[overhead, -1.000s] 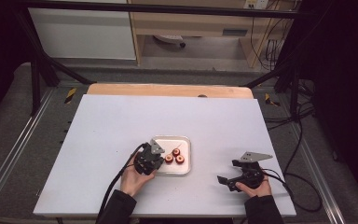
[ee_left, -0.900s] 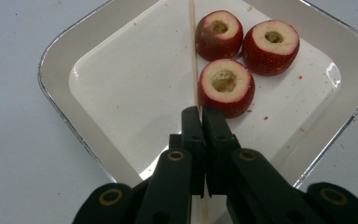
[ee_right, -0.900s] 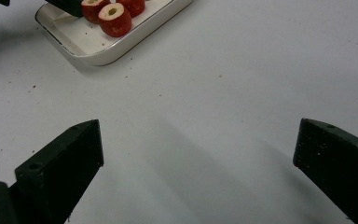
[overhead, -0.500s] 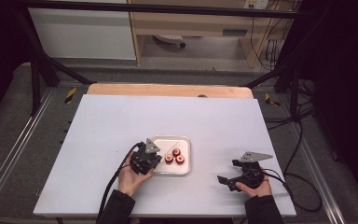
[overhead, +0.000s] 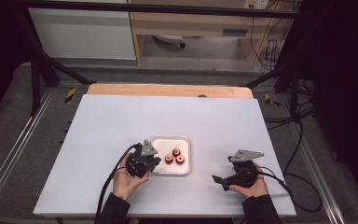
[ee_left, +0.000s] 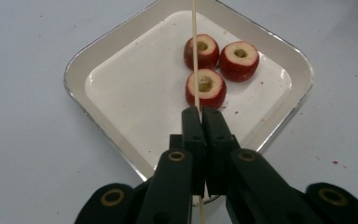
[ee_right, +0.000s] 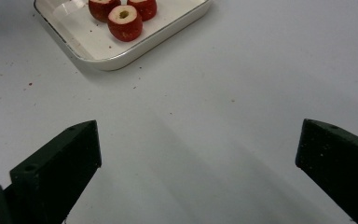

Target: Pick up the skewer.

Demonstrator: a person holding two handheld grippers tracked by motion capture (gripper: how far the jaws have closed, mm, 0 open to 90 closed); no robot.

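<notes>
Lab recording bay, black frame (overhead: pixel 37 70), floor cables (overhead: pixel 303 135), white table (overhead: pixel 121 116)

The high view looks forward and down over the whole white rectangular table (overhead: pixel 121 121). Both gripper views sit low and close, sharing the shallow white square tray (ee_left: pixel 88 60) (ee_right: pixel 121 58) (overhead: pixel 186 140).

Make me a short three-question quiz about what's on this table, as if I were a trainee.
1. How many red cored fruit pieces lie in the white tray?
2. True or false: the left gripper is shut on a thin wooden skewer.
3. The right gripper is: A) open, over bare table; B) clamped on the tray; C) holding a fruit piece.

Key: 1. Three. 2. True. 3. A.
</notes>
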